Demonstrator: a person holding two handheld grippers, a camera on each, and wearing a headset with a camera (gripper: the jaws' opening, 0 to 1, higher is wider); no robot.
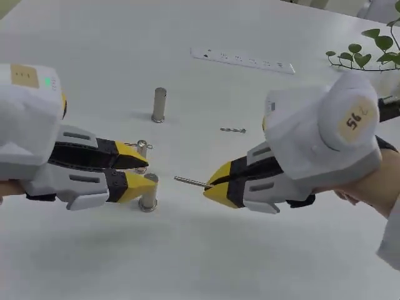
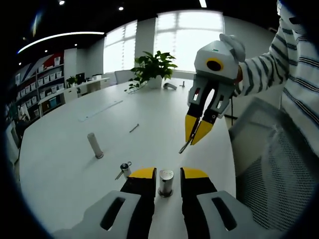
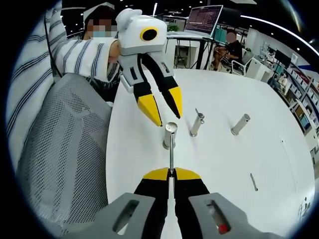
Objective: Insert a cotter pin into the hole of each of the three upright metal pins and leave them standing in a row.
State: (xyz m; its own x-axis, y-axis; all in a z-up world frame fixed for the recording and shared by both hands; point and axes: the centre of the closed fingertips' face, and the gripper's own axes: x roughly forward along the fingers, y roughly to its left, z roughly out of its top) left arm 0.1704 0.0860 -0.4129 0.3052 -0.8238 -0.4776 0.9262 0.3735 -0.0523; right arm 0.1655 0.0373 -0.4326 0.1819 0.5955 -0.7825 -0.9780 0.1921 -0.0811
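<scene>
Right gripper (image 1: 209, 185) pinching cotter pin (image 1: 189, 182) aimed at nearest metal pin (image 3: 169, 135) | left gripper (image 1: 148, 172) spread astride it | step: second insertion, middle pin (image 1: 142, 150) fitted | next: line tip with hole, push through

label: "95" (rotated) | on: round sticker (image 1: 357, 120) | right tongs (image 1: 211, 180) housing

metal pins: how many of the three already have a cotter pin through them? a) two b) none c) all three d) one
d: only the middle pin has an inserted cotter pin through its top. The far pin and the near pin are bare, and the right gripper holds a second cotter pin pointed at the near pin, short of it.
</scene>
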